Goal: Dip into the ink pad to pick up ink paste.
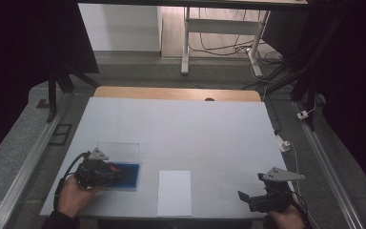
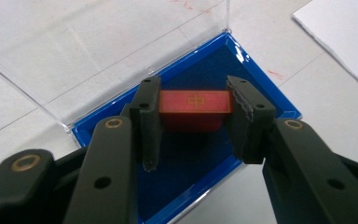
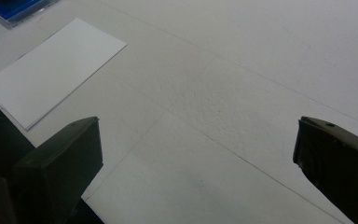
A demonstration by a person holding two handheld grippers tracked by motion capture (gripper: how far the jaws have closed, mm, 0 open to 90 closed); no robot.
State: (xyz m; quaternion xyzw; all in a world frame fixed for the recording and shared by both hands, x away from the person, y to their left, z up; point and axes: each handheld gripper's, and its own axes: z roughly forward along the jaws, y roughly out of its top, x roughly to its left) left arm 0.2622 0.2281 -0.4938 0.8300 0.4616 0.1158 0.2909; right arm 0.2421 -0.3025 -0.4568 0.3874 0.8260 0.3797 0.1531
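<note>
red block sits clamped between the pads of my left gripper, low over the blue-lined tray of a clear-lidded box near the table's left front. my right gripper rests wide apart, holding nothing, beside the white card.

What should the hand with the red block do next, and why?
Probably lift the red block straight up. The left gripper has its fingers pressed on both ends of the block, which sits low in the blue-lined case beside the raised clear lid. The right gripper hangs open over the bare table.
</note>
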